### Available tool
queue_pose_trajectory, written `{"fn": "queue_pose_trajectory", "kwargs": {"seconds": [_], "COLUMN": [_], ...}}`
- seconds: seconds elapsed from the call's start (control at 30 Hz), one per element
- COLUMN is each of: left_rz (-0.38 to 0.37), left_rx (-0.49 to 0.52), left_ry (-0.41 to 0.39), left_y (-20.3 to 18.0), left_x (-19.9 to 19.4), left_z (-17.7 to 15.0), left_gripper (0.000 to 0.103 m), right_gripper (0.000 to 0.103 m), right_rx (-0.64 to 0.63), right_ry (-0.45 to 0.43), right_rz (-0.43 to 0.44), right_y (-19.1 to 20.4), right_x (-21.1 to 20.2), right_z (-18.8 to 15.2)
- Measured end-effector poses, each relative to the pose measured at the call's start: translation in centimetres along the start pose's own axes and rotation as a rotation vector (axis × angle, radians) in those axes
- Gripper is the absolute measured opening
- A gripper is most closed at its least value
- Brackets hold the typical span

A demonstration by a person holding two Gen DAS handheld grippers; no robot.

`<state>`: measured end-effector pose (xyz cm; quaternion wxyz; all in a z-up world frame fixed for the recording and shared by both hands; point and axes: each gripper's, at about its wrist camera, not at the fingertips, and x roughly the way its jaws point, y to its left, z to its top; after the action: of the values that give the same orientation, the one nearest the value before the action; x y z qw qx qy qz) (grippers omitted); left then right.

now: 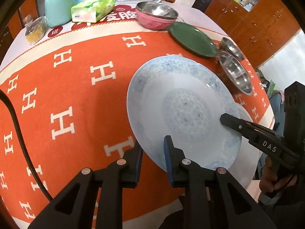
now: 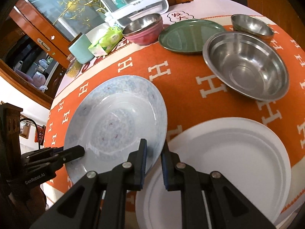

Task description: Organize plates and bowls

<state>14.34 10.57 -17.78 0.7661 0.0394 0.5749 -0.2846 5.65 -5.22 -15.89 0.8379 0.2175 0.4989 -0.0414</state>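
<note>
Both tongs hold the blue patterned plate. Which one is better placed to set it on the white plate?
Right, probably. The right tongs grip the blue patterned plate at the rim nearest the white plate; the left tongs grip its far side.

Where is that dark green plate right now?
In the right wrist view, the green plate lies flat at the far side of the orange tablecloth, between the pink bowl and the small steel bowl.

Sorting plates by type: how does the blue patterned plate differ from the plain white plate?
The blue patterned plate carries a pale blue floral print; the white plate is plain. The blue patterned plate is glossy, tilted and gripped at its rim by both grippers; the white plate looks matte and lies flat on the tablecloth. Both are round.
</note>
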Motion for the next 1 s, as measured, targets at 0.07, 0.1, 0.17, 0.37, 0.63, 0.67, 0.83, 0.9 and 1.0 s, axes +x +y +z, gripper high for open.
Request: {"fn": "queue_pose_trajectory", "kwargs": {"seconds": [0.07, 0.1, 0.17, 0.37, 0.63, 0.67, 0.83, 0.9, 1.0], "left_rz": [-0.002, -0.005, -0.007, -0.005, -0.004, -0.004, -0.002, 0.002, 0.004], "left_rx": [0.013, 0.019, 0.032, 0.053, 0.060, 0.059, 0.063, 0.067, 0.064], "left_ry": [-0.010, -0.014, -0.022, -0.030, -0.031, -0.029, -0.014, -0.001, 0.016], "left_y": [-0.7, -1.1, -2.1, -4.7, -7.8, -8.2, -10.2, -11.0, -12.1], "left_x": [-0.5, -0.7, -1.1, -1.7, -2.0, -1.9, -1.5, -1.2, -0.7], "left_z": [-0.4, -0.5, -1.0, -2.7, -4.8, -5.1, -6.1, -6.4, -7.0], "left_gripper": [0.020, 0.020, 0.020, 0.021, 0.021, 0.021, 0.021, 0.021, 0.021], "right_gripper": [0.014, 0.014, 0.014, 0.014, 0.014, 0.014, 0.014, 0.014, 0.014], "right_rx": [-0.005, -0.006, -0.008, -0.021, -0.027, -0.026, -0.024, -0.025, -0.026], "right_ry": [-0.010, -0.015, -0.026, -0.039, -0.036, -0.034, -0.020, -0.014, 0.000], "right_rz": [0.001, 0.001, 0.001, -0.006, -0.005, -0.005, -0.008, -0.013, -0.018], "right_y": [-0.3, -0.5, -0.9, -2.1, -4.3, -4.5, -6.0, -6.6, -7.6], "right_x": [-0.8, -1.3, -2.4, -4.6, -7.1, -7.3, -8.4, -8.7, -9.0], "right_z": [-0.5, -0.7, -1.2, -2.7, -4.7, -4.9, -6.0, -6.4, -6.7]}}
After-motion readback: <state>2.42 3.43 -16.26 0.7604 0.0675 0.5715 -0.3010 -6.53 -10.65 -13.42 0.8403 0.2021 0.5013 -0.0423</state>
